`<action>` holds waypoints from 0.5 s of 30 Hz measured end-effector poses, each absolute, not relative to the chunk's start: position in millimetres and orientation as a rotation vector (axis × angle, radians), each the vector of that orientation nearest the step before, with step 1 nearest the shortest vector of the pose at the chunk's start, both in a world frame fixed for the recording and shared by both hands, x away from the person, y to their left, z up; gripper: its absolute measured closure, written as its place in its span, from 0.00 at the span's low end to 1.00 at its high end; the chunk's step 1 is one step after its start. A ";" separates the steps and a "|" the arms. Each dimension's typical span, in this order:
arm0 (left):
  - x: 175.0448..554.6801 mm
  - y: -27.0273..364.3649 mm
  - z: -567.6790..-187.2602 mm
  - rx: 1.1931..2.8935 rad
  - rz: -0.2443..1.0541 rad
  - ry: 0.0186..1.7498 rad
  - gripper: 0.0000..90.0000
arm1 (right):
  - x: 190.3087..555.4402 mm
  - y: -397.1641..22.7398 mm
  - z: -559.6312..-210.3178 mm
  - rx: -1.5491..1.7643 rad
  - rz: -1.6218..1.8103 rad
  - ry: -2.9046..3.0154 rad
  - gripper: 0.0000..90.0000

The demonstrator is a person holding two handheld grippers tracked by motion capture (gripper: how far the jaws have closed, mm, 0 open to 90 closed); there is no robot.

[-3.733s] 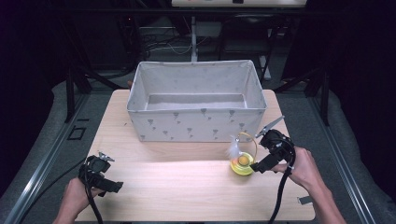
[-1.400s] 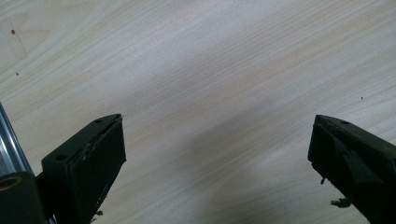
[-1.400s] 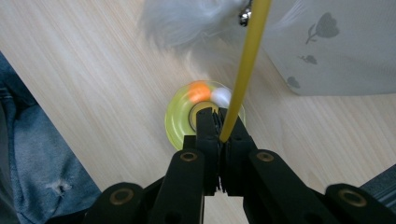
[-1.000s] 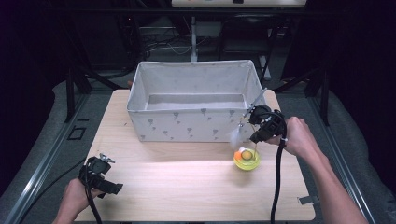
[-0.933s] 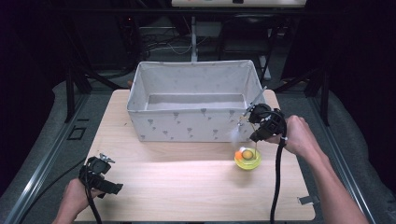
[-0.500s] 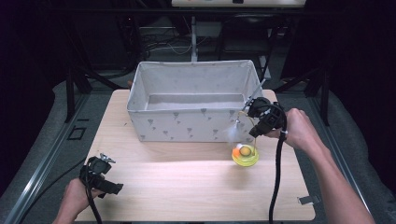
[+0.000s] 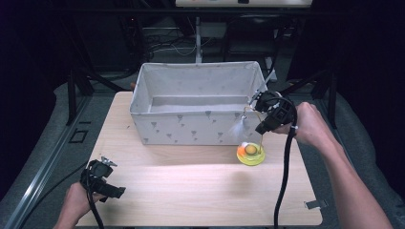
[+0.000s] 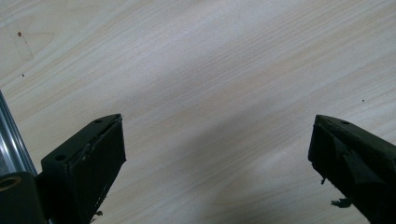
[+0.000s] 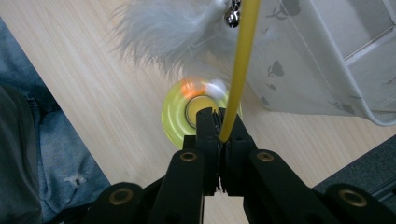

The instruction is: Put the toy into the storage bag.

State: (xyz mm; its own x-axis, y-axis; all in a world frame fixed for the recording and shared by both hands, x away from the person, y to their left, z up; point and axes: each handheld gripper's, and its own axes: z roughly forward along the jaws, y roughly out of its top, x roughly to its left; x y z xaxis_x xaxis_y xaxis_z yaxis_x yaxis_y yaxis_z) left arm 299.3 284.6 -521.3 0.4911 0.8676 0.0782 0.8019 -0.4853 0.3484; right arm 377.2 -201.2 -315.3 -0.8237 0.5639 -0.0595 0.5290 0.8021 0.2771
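Right gripper is clamped on the thin yellow wand of a cat toy, lifted just in front of the fabric bin. That skinny stem could slip or swing the feather into the wall (the right gripper view shows a tiny bell). Left gripper sits spread apart, holding nothing, over the table.

The table is lit brightly from above in the high view, while its surroundings are left almost black. A pale band of glare is spread across the wood. In the left gripper view a soft, diffuse shadow is cast between the 2 jaws, which are rendered dark and slightly soft. In the right gripper view the feather and the orange ball are smeared by motion blur.
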 end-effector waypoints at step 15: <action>299.1 284.7 -522.1 2.479 0.355 1.416 0.04 | 378.6 -195.4 -284.4 0.864 0.387 2.829 0.97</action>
State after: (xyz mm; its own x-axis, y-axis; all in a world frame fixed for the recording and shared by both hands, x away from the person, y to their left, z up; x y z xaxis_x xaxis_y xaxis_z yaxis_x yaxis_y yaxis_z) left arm 299.1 284.7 -522.1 0.4943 0.8655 0.0806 0.8010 -0.4895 0.3447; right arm 378.6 -195.4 -284.4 -0.8207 0.5665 -0.0748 0.5255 0.7997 0.2904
